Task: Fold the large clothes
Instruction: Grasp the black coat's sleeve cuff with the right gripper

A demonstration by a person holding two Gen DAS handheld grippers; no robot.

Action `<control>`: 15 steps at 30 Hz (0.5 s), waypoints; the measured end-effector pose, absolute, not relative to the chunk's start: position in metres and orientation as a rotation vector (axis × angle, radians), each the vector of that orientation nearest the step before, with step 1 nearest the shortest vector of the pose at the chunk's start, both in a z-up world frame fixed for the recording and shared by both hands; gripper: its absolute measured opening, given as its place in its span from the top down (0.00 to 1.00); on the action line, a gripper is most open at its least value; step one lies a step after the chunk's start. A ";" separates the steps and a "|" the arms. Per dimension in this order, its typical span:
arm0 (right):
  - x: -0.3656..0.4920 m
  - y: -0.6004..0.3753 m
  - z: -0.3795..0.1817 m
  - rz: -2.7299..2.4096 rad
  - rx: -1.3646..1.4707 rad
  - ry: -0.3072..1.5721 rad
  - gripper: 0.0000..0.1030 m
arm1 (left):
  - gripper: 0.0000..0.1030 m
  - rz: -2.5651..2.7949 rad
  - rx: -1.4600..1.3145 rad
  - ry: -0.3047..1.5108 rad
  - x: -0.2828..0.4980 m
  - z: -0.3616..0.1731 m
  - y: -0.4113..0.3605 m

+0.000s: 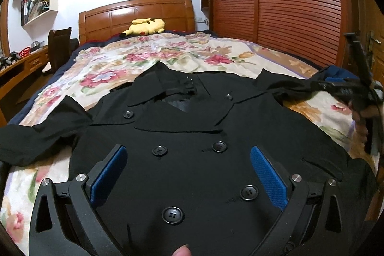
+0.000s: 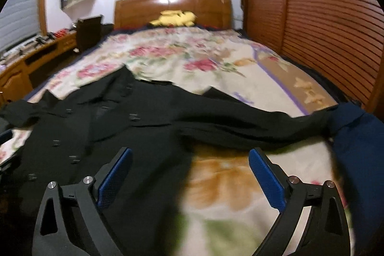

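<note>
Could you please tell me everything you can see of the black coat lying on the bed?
The black coat lies face up, spread on the floral bedspread, collar toward the headboard. It looks like smooth woven cloth, double-breasted, with two rows of dark buttons and broad lapels open at the neck. Both sleeves stretch out sideways; one sleeve end meets a dark blue cloth at the bed's edge. It is not yet folded, and neither gripper is closed on it.

Blk coat point(image 1: 192, 131), floral bedspread point(image 1: 134, 59), yellow plush point(image 1: 146, 26)
</note>
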State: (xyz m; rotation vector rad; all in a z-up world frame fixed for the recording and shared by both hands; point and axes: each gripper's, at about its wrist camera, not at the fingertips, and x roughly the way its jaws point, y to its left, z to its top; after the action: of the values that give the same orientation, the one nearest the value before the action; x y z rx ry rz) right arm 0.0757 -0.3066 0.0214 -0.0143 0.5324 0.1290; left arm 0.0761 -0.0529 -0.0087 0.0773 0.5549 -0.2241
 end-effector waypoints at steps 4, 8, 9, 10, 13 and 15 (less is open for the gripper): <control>0.104 -0.340 0.018 0.049 0.022 0.607 0.10 | 0.00 -0.236 0.079 0.565 0.078 -0.011 -0.054; 0.124 -0.355 0.012 0.002 0.071 0.671 0.16 | 0.00 -0.245 0.088 0.569 0.078 -0.012 -0.055; 0.130 -0.355 0.010 -0.008 0.081 0.683 0.16 | 0.00 -0.247 0.092 0.568 0.078 -0.012 -0.056; 0.137 -0.352 0.012 -0.020 0.089 0.700 0.17 | 0.00 -0.248 0.095 0.566 0.078 -0.012 -0.056; 0.144 -0.348 0.006 -0.050 0.113 0.740 0.17 | 0.00 -0.254 0.100 0.569 0.077 -0.013 -0.055; 0.148 -0.349 0.003 -0.076 0.117 0.758 0.17 | 0.00 -0.257 0.103 0.571 0.076 -0.013 -0.054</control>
State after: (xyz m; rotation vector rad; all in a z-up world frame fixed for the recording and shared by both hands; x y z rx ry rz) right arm 0.1476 -0.3489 0.0034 0.1169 0.7584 -0.0756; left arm 0.0761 -0.0540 -0.0133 0.1035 0.5709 -0.2569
